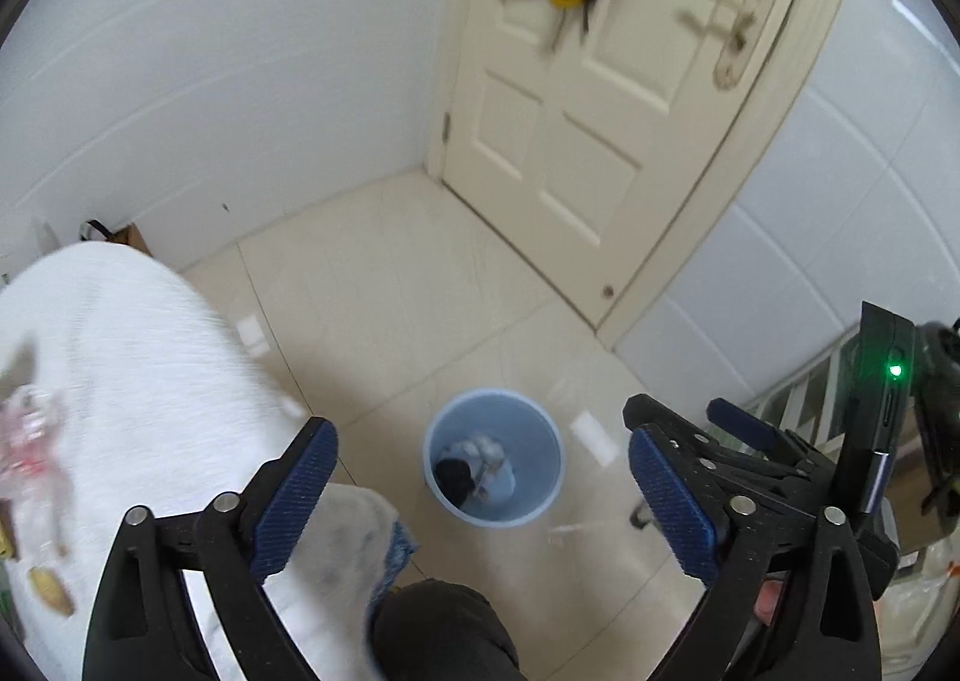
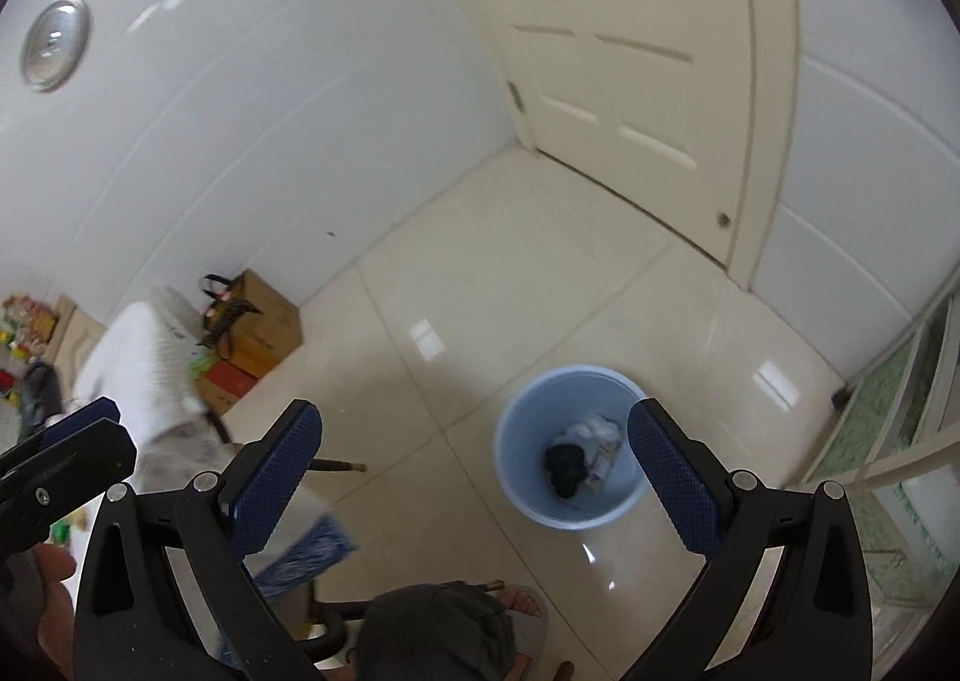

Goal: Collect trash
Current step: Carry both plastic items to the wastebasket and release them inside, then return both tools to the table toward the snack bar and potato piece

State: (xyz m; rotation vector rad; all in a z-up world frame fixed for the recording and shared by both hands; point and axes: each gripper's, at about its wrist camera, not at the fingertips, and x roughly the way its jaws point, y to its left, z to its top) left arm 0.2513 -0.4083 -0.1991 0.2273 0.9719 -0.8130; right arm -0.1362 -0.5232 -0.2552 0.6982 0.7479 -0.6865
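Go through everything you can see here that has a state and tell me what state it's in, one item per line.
left gripper: open, holding nothing
right gripper: open, holding nothing
blue bin: upright on the floor, unlidded, with some trash at the bottom
door: closed
cardboard box: on the floor against the wall, a bag on top

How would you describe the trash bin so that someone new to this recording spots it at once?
Start at the cream panelled door in the corner, then come forward across the pale tiled floor. The light blue bin stands there alone and upright, round and open-topped, with white crumpled waste and a black lump inside. It is the only blue container on the floor.
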